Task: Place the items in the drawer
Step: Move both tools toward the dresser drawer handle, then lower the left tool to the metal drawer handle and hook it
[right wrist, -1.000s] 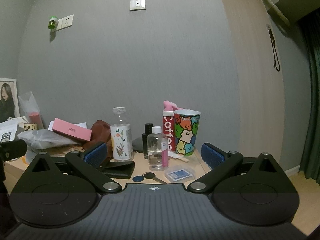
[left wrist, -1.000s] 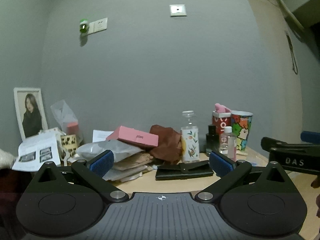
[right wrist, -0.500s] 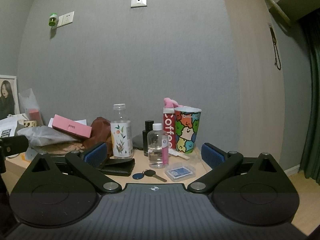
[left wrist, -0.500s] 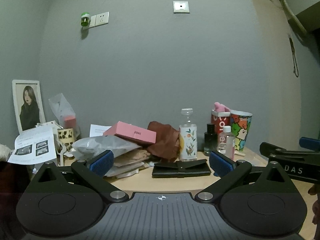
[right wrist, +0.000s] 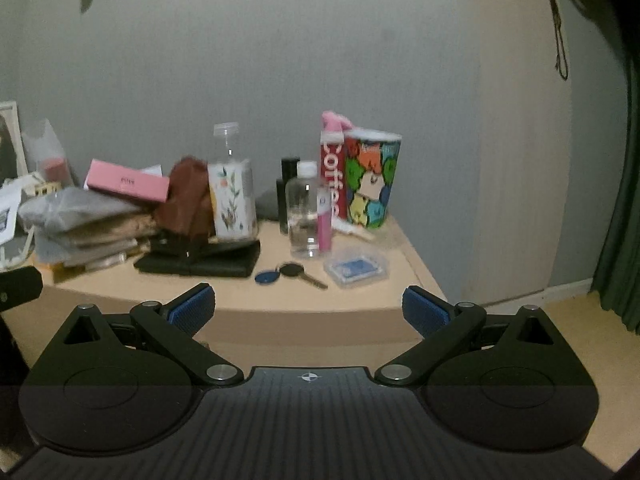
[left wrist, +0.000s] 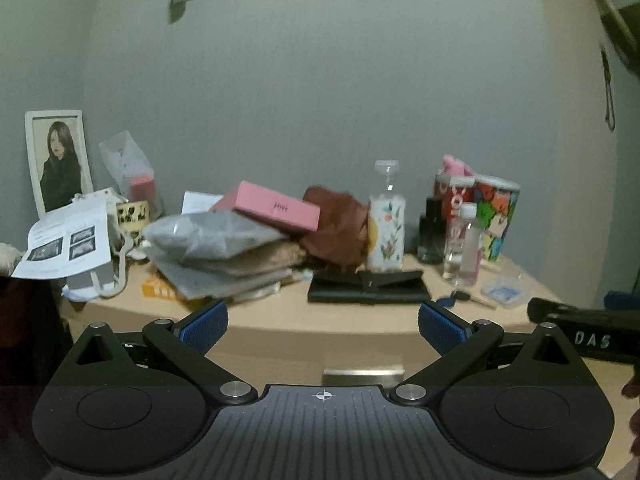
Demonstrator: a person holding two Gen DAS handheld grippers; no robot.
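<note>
Both grippers, left gripper (left wrist: 322,322) and right gripper (right wrist: 307,308), hover empty with jaws spread. The drawer (left wrist: 312,354) is shut below the cluttered tabletop; its metal handle (left wrist: 362,374), rigid and probably slick, is the place to grasp.

The framed photo (right wrist: 9,136) is cut off at left (stacked pouches (left wrist: 224,256) blur).

Left gripper (left wrist: 322,322) wide open, nothing between blue pads (left wrist: 204,324), aimed at nightstand (left wrist: 320,320) front. Metal handle (left wrist: 363,375) of drawer (left wrist: 320,356) low centre, just above gripper body. On top: pink box (left wrist: 276,206) tilted on bag stack (left wrist: 224,252) centre-left, black wallet (left wrist: 366,288) centre, floral bottle (left wrist: 386,224) behind it, colourful cup (left wrist: 498,218) right. Framed photo (left wrist: 58,160) far left. Right gripper (left wrist: 580,330) at right edge, state unclear.
</note>
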